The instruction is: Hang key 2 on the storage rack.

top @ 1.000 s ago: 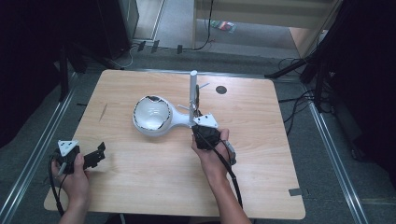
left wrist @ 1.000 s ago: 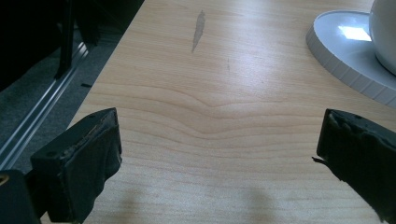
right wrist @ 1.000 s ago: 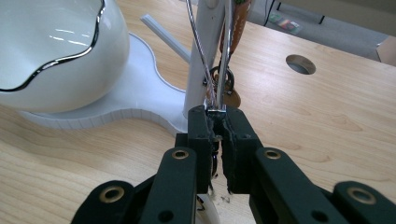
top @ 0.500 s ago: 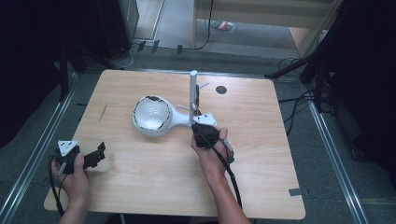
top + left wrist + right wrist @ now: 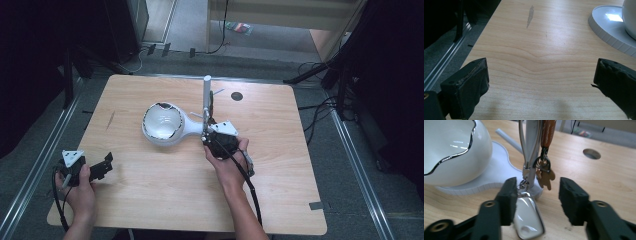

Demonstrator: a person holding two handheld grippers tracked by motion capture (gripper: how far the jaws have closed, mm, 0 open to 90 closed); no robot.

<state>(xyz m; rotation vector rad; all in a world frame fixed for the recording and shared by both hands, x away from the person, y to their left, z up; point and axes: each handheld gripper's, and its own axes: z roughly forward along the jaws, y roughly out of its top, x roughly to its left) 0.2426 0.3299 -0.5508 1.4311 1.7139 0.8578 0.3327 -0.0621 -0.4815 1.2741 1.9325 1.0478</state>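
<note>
Beside the white stand's upright post (image 5: 532,142), the right tool (image 5: 536,195), its jaws just opening, stands released around a glossy white key fob (image 5: 527,218) on the wooden desk (image 5: 165,185); the left tool (image 5: 541,82) gapes empty.

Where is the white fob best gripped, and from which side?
Probably across its two long edges, on the rounded body of the fob just below the clasp. Come from the near side, away from the post: the fob points that way, its slim width fits between jaws, and the post, bowl and brown charm crowd the far end.

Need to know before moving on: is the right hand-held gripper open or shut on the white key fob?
Open. The right hand-held gripper has just been opening; the white key fob hangs against one pad, the other stands clear.
</note>
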